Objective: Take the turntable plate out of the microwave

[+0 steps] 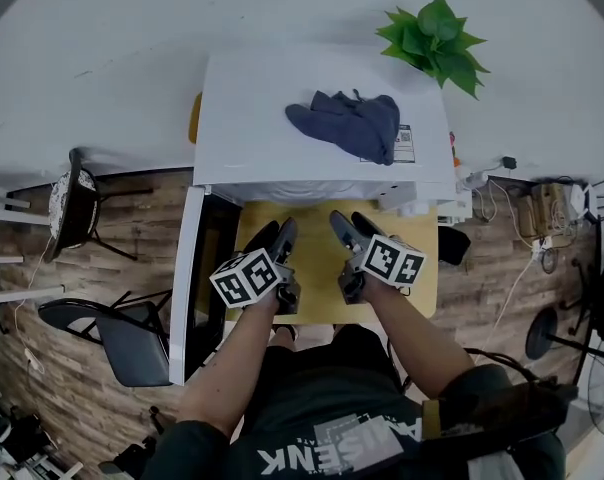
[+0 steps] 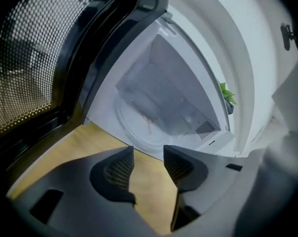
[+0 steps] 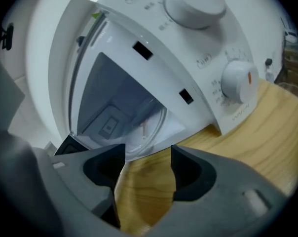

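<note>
Nearest the head camera, two bare forearms [image 1: 232,358] are seen reaching out over a pale, wood-grained surface [image 1: 317,273], in front of a white, box-shaped microwave [image 1: 282,88]. The left hand-held gripper [image 1: 280,230] is held with its jaws parted. Nothing is gripped, and only bare wood shows between its dark, ribbed pads [image 2: 120,171]. The right hand-held gripper [image 1: 350,222] is likewise held open and empty, with its smooth grey jaws spread over the wood grain.

The microwave door [image 1: 187,278], black-framed with a dotted mesh window, is swung open at the left edge of the surface. Inside the white cavity, the turntable plate [image 2: 159,126] lies flat on the floor: a round disc of clear glass with a raised rim, well short of both pairs of jaws. Two round white knobs [image 3: 236,80] with orange marks are set on the control panel. A crumpled dark blue cloth [image 1: 352,120] is draped on the microwave's top, and a leafy green plant [image 1: 437,33] stands behind it.
</note>
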`<state>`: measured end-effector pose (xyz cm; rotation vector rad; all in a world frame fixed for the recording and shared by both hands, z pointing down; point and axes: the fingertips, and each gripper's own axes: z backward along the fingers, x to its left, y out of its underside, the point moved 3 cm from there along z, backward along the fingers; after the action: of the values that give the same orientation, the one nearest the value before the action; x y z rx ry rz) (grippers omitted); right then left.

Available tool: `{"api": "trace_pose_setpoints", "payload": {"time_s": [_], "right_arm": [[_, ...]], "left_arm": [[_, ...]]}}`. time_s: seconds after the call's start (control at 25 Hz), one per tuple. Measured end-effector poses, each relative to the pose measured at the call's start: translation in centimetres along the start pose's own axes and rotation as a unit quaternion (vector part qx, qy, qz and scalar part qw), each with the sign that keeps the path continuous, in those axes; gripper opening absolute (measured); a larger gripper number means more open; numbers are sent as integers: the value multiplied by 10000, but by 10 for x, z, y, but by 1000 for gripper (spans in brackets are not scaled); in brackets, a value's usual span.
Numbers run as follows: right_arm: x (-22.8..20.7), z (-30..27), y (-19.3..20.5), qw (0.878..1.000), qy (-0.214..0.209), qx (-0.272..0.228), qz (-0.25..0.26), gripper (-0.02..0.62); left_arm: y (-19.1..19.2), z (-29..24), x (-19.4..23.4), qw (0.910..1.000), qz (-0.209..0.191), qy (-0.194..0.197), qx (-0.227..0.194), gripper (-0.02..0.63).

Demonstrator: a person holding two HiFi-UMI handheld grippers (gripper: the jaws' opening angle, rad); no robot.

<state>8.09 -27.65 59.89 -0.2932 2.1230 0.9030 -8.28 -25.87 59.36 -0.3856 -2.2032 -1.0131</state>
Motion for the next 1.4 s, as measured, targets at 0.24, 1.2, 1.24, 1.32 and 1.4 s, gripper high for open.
{"api": "trace_pose_setpoints", "payload": {"time_s": [0.24,1.2,1.24,1.32,1.4], "right_arm": [[-14,-24,12,9963,6,12,-861,299],[-20,-83,7,9608,152,-260,-2755,299],[-20,-84,7,9582,129,-292,-2845,299],[-20,-87,6,9525,73,-353,-3024,299],[-20,-89,7,9466,24,-385,-3201,299]], "left_arm": [[6,-23,20,9985,548,-21,88,179],[-10,-70,45,9826,1842,101,-199,203],[-11,-71,45,9819,1880,115,-209,206],[-11,-70,46,9799,1978,149,-213,206],[-11,-70,47,9776,2088,154,-209,206]]}}
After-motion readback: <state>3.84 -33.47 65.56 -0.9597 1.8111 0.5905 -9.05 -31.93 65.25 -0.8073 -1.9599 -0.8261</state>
